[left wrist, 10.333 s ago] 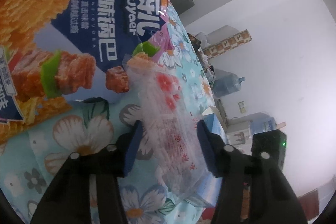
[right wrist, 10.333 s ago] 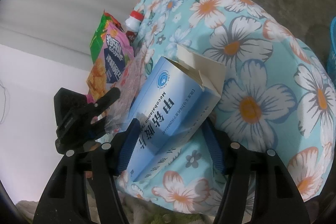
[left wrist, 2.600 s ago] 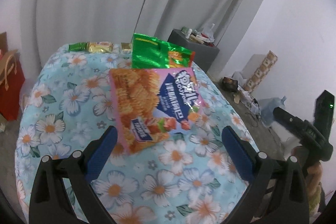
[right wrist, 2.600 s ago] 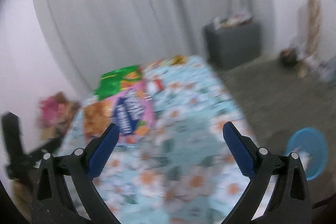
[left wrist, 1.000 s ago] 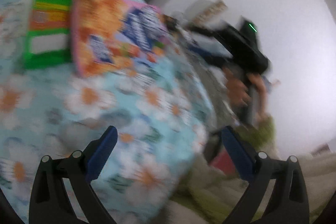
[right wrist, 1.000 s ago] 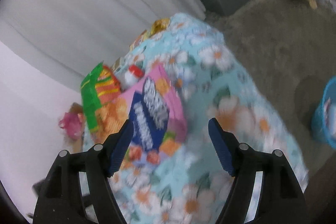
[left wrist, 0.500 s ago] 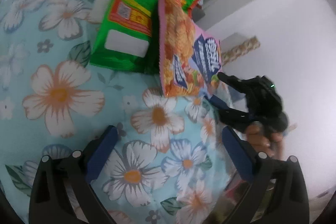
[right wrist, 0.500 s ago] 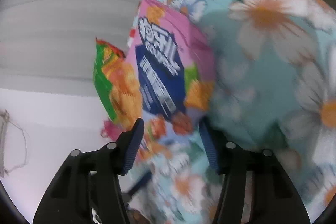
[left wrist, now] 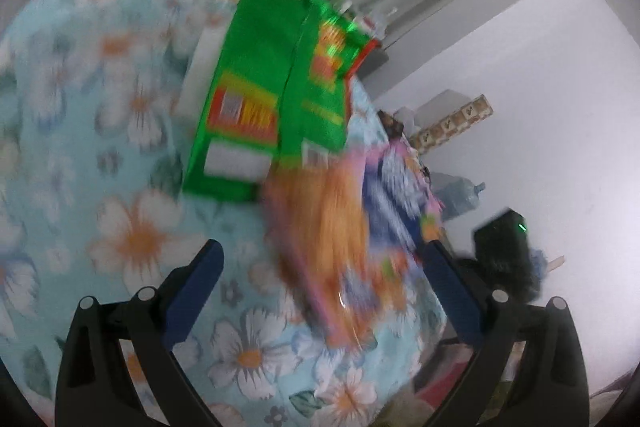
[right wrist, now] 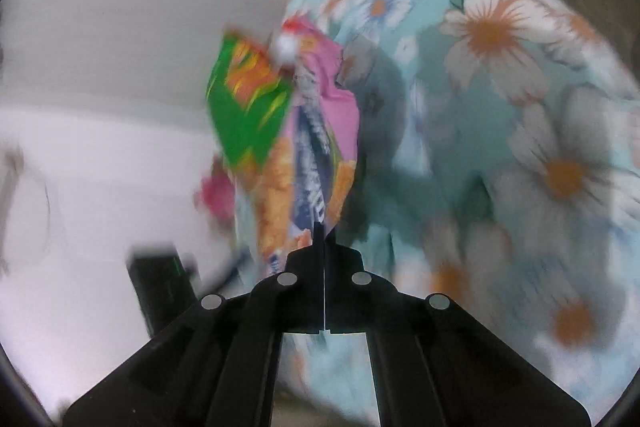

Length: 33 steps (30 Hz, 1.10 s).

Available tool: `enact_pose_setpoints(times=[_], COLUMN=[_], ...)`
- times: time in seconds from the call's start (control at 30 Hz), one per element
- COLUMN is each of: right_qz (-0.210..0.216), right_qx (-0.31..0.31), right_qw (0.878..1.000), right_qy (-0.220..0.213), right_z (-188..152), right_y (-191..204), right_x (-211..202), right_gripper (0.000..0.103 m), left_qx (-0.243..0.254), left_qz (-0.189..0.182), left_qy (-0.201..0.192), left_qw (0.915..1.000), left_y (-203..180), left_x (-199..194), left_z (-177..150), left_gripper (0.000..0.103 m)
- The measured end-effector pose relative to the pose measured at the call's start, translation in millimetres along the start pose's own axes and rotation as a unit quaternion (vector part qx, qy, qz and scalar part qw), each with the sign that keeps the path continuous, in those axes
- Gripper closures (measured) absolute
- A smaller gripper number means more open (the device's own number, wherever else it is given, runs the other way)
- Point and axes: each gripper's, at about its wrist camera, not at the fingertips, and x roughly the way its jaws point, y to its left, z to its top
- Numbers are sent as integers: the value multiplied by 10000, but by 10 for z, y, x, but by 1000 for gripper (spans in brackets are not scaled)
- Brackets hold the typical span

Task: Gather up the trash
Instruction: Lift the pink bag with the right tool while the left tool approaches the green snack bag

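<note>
Pinching the near corner of the pink snack bag, right gripper jaws fully together, lifting it off the floral tablecloth. Left gripper wide apart, empty, straddling the bag. Green bag lies behind.

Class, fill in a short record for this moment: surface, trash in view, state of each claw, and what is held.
surface: floral cloth
trash in view: pink snack bag; green snack bag, lying on the cloth
right claw: has just closed, shut on the pink snack bag's lower edge
left claw: open, holding nothing; pink bag lies between its fingers
image quality: both views motion-blurred
</note>
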Motion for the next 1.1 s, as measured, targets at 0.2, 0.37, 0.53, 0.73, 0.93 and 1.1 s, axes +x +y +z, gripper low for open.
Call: enact_pose_setpoints(times=[0.2,0.37,0.53,0.73,0.93,1.1], right_qz=[-550,-623,-671,-288,122,-58], right_qx=[-509,-72,343,722,816,530], right_qw=[9950,9979,9964,9953,9941,9954], right_qy=[661,158,-381,-573,-701,-801], right_z=[-325,-437,-566,-796,-793,-710], right_y=[-58,-251,-336,-407,-397,-252], right_x=[-362,-489,-577,-518,-216,-94], right_gripper=[101,95,68,66,67,70], left_qx=[812,1829,2740,2603,2607,2617], left_qz=[444,1134,1802,1773,1810,1846], left_qy=[422,856,900,949,971,968], left_qw=[9948,9728,9404,9443,9433,9424], left_y=[-255,-506,-639,-607,-650,-671], left_x=[326,759,936,951,1009,1059], left_z=[-108,-333,-542,-564,-560,-566], left_gripper=[6,6,6,6,6,6])
